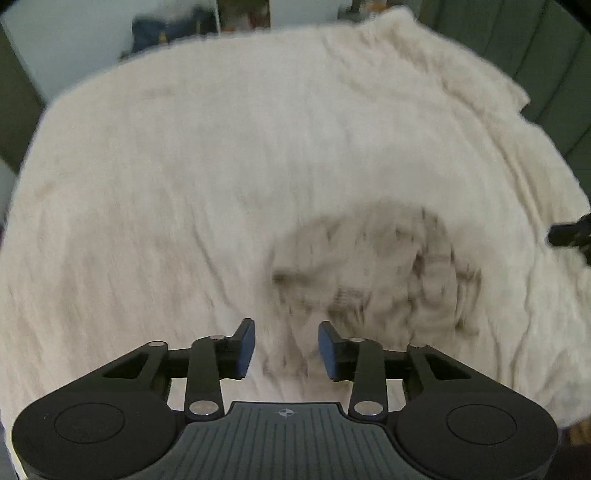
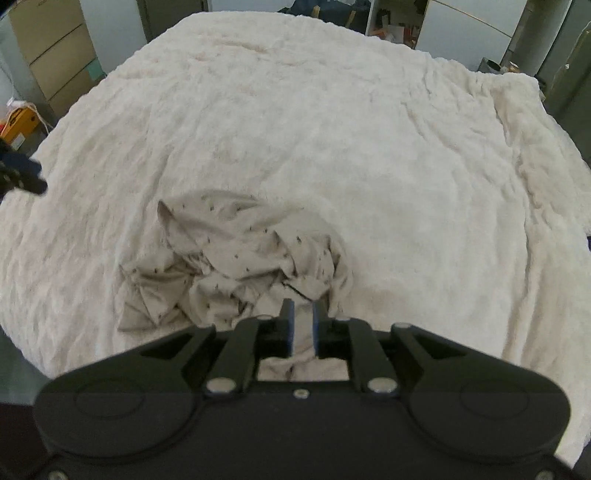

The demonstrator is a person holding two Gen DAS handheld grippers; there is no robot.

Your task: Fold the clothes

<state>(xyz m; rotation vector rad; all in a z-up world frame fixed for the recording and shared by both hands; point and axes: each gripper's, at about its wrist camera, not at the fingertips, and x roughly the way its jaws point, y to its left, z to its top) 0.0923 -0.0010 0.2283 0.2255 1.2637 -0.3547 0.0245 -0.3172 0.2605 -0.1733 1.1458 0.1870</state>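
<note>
A crumpled beige garment with small dark specks lies in a heap on a fluffy cream blanket. My right gripper is at the heap's near right edge, its blue-padded jaws nearly closed with a fold of the garment between them. In the left wrist view the garment is motion-blurred, just ahead and right of my left gripper, which is open and empty above the blanket. The other gripper's tip shows at the left edge of the right wrist view and at the right edge of the left wrist view.
The blanket covers a large bed. Beyond its far edge are a cardboard box, a yellow box, dark bags and grey cabinets. A dark green padded wall runs along the bed's right side.
</note>
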